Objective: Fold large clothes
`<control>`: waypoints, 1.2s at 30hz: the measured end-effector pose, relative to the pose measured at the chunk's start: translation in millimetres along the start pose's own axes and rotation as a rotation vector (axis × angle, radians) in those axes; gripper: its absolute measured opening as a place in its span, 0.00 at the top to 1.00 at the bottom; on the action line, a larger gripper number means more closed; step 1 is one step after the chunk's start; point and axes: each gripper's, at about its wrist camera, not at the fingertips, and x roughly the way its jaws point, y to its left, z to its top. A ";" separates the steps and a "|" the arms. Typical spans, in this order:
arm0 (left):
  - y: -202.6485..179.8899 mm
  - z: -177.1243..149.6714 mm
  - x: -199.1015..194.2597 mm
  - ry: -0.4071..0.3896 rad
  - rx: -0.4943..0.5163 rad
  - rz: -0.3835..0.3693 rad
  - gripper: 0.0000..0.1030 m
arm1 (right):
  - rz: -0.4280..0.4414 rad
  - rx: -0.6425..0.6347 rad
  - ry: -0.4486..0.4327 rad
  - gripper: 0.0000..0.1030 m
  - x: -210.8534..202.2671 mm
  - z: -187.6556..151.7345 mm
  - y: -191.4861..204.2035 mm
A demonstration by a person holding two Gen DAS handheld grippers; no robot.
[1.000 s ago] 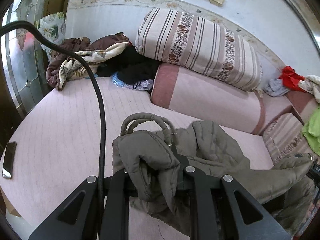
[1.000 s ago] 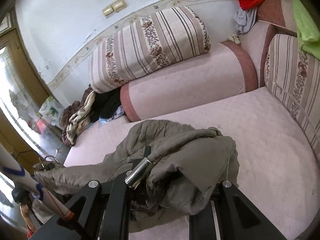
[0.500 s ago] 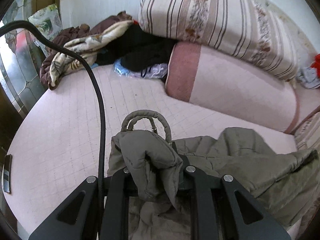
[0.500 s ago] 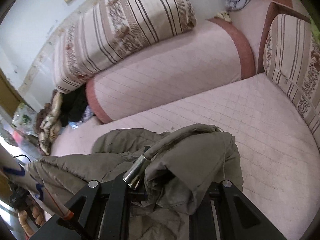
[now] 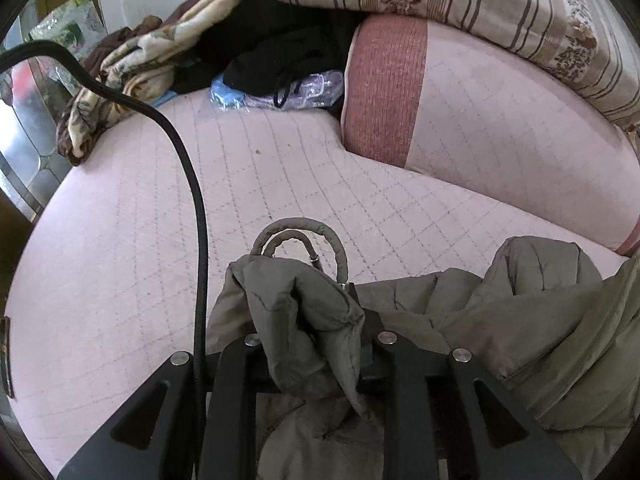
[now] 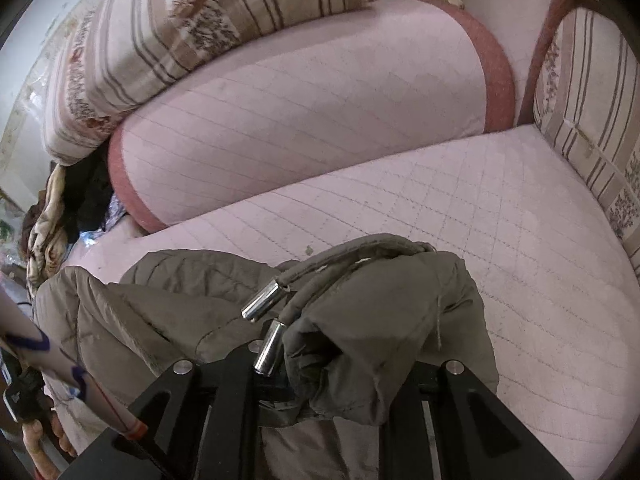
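While your left gripper [image 5: 312,344] is opening around a bunched fold of olive-grey padded jacket [image 5: 500,320], your right gripper [image 6: 332,364] is clamping its other end above the pink quilted sofa seat [image 6: 480,216].

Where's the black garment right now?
In the left wrist view, the black garment lies at the top centre, on the bed's far end, between the patterned blanket and the pink bolster.
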 end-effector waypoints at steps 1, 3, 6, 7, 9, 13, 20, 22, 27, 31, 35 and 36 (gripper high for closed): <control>1.8 1.0 0.8 0.007 -0.012 -0.012 0.78 | 0.002 0.013 -0.001 0.81 2.0 0.1 -1.4; 7.1 2.3 -1.9 0.010 -0.030 -0.044 0.74 | 0.013 0.042 -0.001 0.80 4.6 0.1 -4.8; 19.5 3.5 -17.3 -0.001 -0.063 -0.109 0.66 | 0.038 0.068 -0.010 0.71 -1.9 -0.6 -6.5; 26.2 3.8 -24.9 -0.008 -0.082 -0.142 0.64 | 0.063 0.082 -0.020 0.64 -7.3 -0.9 -7.4; 38.2 5.1 -40.4 -0.026 -0.120 -0.210 0.53 | 0.104 0.111 -0.051 0.47 -19.3 -0.9 -10.8; 54.4 10.3 -81.2 -0.095 -0.140 -0.260 0.46 | 0.070 0.108 -0.176 0.11 -56.8 0.3 -7.8; 66.1 -10.9 -156.2 -0.198 -0.095 -0.254 0.39 | 0.064 -0.073 -0.231 0.12 -115.2 -20.5 40.4; 70.7 -29.1 -166.3 -0.206 -0.079 -0.240 0.39 | 0.069 -0.154 -0.226 0.13 -123.9 -37.1 63.3; 83.0 -91.6 -173.7 -0.205 -0.042 -0.190 0.38 | 0.088 -0.291 -0.171 0.26 -113.3 -80.2 118.6; 91.6 -129.7 -158.2 -0.188 -0.035 -0.155 0.38 | 0.072 -0.378 -0.135 0.35 -80.7 -104.1 156.2; 97.1 -142.0 -137.8 -0.171 -0.051 -0.149 0.38 | -0.024 -0.407 -0.134 0.35 -37.0 -105.6 175.7; 98.9 -143.1 -133.5 -0.167 -0.056 -0.149 0.38 | -0.051 -0.396 -0.122 0.35 -22.4 -101.3 176.7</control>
